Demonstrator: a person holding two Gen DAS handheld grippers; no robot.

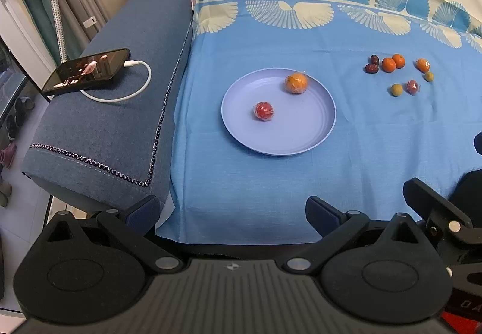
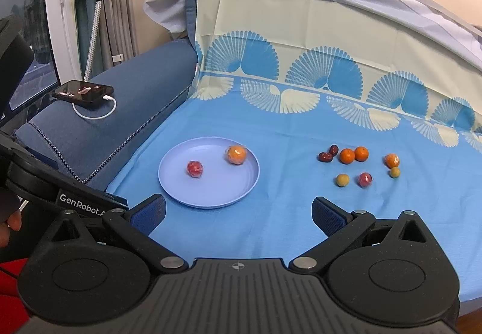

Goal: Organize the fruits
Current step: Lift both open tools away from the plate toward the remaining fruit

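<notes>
A lilac plate [image 1: 301, 135] [image 2: 217, 192] lies on the blue cloth. On it sit a wrapped red fruit [image 1: 264, 111] [image 2: 195, 168] and a wrapped orange [image 1: 296, 82] [image 2: 236, 154]. To its right lie loose fruits: two dark dates [image 1: 372, 65] [image 2: 327, 154], two small oranges [image 1: 393, 62] [image 2: 354, 154], a wrapped orange [image 1: 422, 65] [image 2: 392, 160], two yellow-green fruits [image 1: 396, 89] [image 2: 342, 180] and a wrapped red fruit [image 1: 412, 86] [image 2: 365, 179]. My left gripper [image 1: 233, 212] and my right gripper [image 2: 239, 213] are open and empty, well short of the plate.
A phone [image 1: 87, 70] [image 2: 82, 91] on a white charging cable [image 1: 132, 92] lies on the blue sofa arm [image 1: 99, 135] at the left. The patterned cloth rises up the sofa back [image 2: 301, 41] behind. The left gripper's body [image 2: 69, 192] shows at the right view's left edge.
</notes>
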